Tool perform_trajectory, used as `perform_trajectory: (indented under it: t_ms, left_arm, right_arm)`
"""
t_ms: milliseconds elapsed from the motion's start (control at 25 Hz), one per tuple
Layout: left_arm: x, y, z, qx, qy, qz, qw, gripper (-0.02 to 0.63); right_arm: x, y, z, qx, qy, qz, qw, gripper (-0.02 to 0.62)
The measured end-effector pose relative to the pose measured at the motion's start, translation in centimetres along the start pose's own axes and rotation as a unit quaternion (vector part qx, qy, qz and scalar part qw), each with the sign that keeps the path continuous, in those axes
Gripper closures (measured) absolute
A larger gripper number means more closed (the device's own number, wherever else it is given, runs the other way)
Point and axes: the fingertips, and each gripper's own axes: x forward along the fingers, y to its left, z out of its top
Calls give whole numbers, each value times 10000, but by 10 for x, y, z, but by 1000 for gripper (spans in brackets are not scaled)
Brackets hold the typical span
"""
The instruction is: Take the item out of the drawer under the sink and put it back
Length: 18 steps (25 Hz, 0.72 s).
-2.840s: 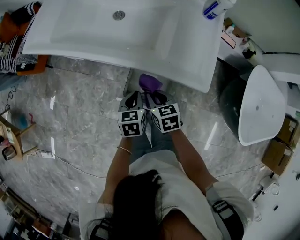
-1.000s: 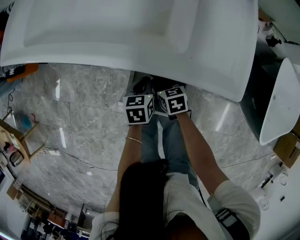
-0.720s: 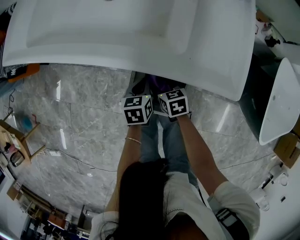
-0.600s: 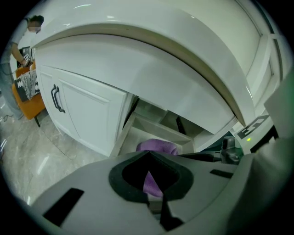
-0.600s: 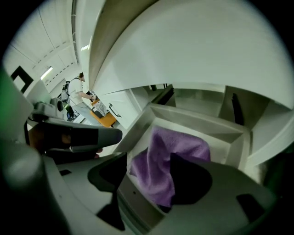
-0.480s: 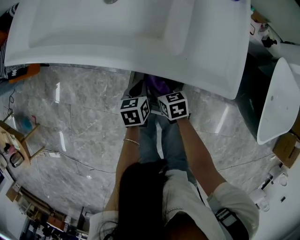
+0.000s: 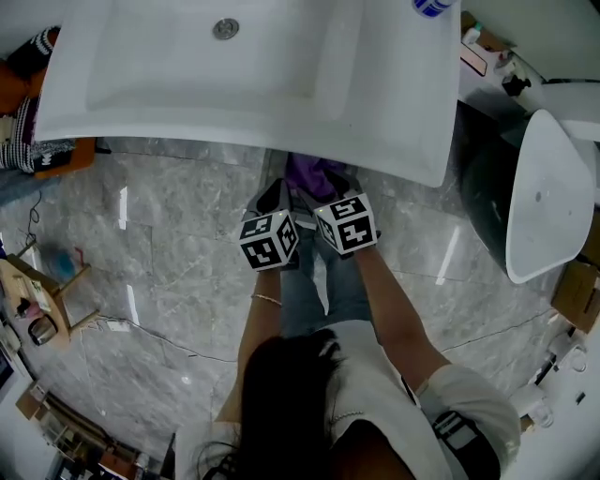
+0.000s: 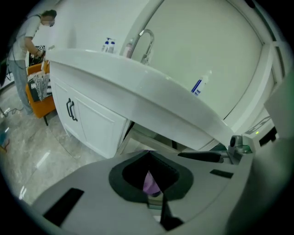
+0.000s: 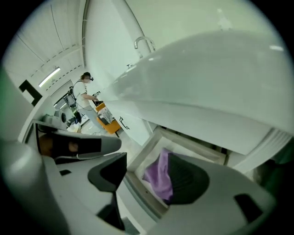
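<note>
Left claw: jaws met at the tips. A purple sliver showed through the hollow between the pads; contact could not be told. Right claw: jaws stood wide, with the purple cloth against the pad on its 3 o'clock side. Cloth lay bunched in the open drawer, at 12 o'clock from both claws in the head view, under the white sink. Claws were held side by side over the grey marble floor. Blue-and-white bottle stood on the sink rim at 1 o'clock.

Purple cloth beneath white sink
</note>
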Motion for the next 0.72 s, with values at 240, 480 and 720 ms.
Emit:
perform_trajectory:
  t_ms: [240,480,720]
  left_arm:
    - [-34,-24,32,117,-302,-41,9995,601]
    - [-65,-41,55,389,-580,-71,9975,601]
    - [-99,-60,66,537,-811,-185,9951,601]
  right_arm:
    - [-40,16,24,-80,-233,33,9997,308]
    - [-71,26,42,-151,-415,3,9990,346]
    - [-115,29,70,-172,-970,-310,9946,445]
